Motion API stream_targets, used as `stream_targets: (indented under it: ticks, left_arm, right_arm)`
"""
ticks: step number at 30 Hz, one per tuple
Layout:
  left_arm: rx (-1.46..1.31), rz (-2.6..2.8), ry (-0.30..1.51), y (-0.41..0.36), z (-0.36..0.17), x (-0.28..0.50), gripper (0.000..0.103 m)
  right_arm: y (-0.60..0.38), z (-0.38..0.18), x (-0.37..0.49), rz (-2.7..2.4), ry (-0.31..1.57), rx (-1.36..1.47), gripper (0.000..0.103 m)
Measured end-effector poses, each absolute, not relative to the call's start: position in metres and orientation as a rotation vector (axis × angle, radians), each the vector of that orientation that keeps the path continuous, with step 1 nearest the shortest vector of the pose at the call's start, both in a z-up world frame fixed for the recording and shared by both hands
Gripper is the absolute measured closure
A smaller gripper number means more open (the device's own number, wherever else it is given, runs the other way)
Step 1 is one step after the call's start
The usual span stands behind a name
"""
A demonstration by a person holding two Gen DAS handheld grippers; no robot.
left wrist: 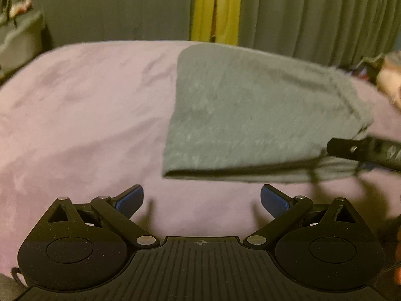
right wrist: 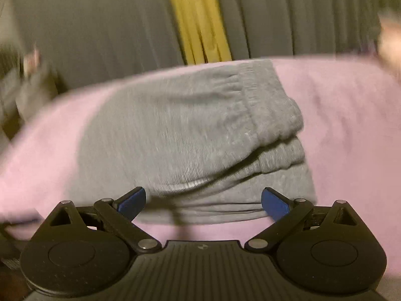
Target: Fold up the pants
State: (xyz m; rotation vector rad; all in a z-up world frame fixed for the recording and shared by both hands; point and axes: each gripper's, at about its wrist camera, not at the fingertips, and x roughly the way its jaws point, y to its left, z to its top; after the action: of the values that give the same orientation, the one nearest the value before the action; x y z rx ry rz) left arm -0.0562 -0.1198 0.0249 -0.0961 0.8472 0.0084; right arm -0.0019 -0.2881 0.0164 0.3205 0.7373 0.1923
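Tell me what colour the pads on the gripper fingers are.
Blue pads, clearest in the right wrist view.

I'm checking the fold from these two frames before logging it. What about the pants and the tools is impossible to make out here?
- Right wrist view: the grey pants are motion-blurred, so layer count and edge alignment are unclear.
- Left wrist view: the pants' right corner is hidden behind the right tool, itself cut off by the frame edge, so contact there is unclear.
- Left wrist view: the left tool is open, but the small figure at top left is too blurred to identify.
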Motion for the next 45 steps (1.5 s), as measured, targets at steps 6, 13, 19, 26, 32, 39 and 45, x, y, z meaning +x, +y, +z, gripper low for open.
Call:
stream_targets:
  ticks: [6, 13, 19, 26, 32, 39, 45]
  left_arm:
    - [-0.369, -0.057, 0.870, -0.105, 0.014, -0.029, 0.001]
    - [-0.172, 0.175, 0.871, -0.101, -0.006, -0.008, 0.000]
    - [-0.161, 0.087, 0.836, -0.113, 0.000, -0.015, 0.000]
    - [-0.101, 0.053, 0.810, -0.128, -0.003, -0.008, 0.000]
    - [-0.088, 0.069, 0.808, -0.123, -0.010, -0.006, 0.000]
    - [-0.042, 0.130, 0.812, -0.121, -0.004, -0.019, 0.000]
    - [-0.105, 0.211, 0.840, -0.104, 0.008, -0.035, 0.000]
  right_arm:
    - [-0.352, -0.028, 0.020, 0.410, 0.833, 1.049, 0.004]
    - [-0.374, -0.019, 0.024, 0.196, 0.705, 0.895, 0.004]
    - [-0.366, -0.011, 0.019, 0.243, 0.731, 0.812, 0.004]
    - [-0.343, -0.010, 0.033, 0.326, 0.776, 0.731, 0.004]
    - [-0.365, -0.009, 0.031, 0.253, 0.723, 0.797, 0.004]
    - [-0.351, 0.000, 0.020, 0.147, 0.735, 0.640, 0.004]
    - [-0.335, 0.011, 0.010, -0.045, 0.812, 0.435, 0.004]
